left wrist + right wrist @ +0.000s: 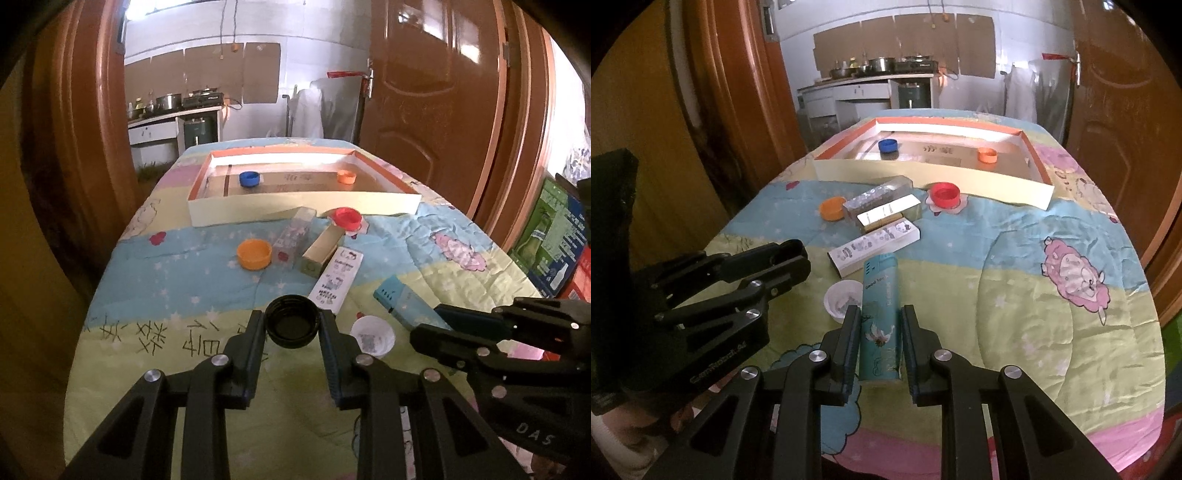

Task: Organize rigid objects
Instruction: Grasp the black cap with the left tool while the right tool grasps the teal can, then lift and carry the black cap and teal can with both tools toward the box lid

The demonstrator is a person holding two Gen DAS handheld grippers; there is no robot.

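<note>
My left gripper [292, 318] is shut on a black bottle cap [291, 330], open side up, just over the quilt. My right gripper [881, 314] is shut on the near end of a long teal box [881, 291] that lies on the quilt. A white cap [842, 301] rests between the two grippers. Farther off lie a white printed box [875, 243], a tan box [886, 214], a clear box [877, 194], an orange cap [831, 209] and a red cap [945, 195]. At the far end, a shallow orange-rimmed tray [303, 212] holds a blue cap [250, 179] and an orange cap [346, 176].
The table is covered by a patterned quilt [1015, 295], with its edges falling off to left and right. Brown doors [424, 92] flank the far end. Printed cartons [554, 236] stand on the floor at the right. A kitchen counter [871, 81] shows through the doorway.
</note>
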